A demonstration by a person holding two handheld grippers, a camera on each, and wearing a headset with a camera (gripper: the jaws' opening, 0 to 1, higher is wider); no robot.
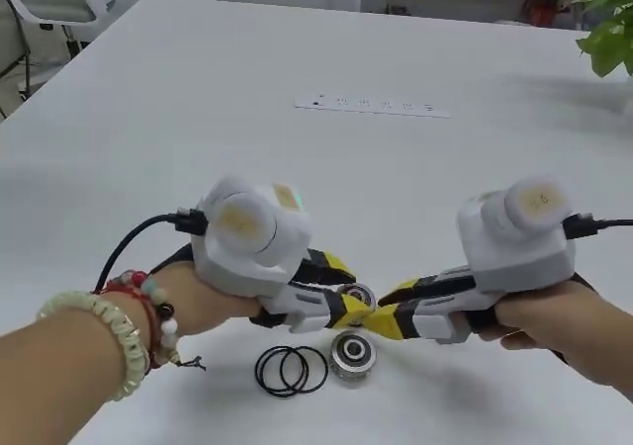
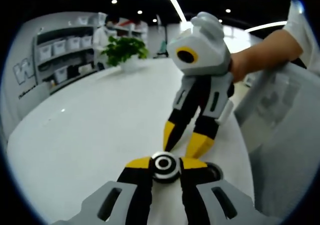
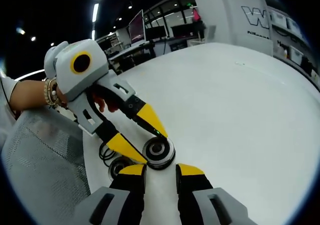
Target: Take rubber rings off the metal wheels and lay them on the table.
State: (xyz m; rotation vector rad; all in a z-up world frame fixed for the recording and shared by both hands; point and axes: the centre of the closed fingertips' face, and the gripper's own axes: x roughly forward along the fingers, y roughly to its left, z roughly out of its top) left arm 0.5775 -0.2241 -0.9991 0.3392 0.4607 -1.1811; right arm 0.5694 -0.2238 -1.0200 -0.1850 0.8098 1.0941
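Left fingers pinched on metal wheel; right fingers spread, tips just beside it

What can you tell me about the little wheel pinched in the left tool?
The wheel is small, round and silvery metal, with dark and bright rings around a centre hole. The left gripper clamps it between yellow jaw tips, just above the white table; the right gripper points at it closely.

An office-like lab, with a long white table, shelves of bins, monitors and potted plant
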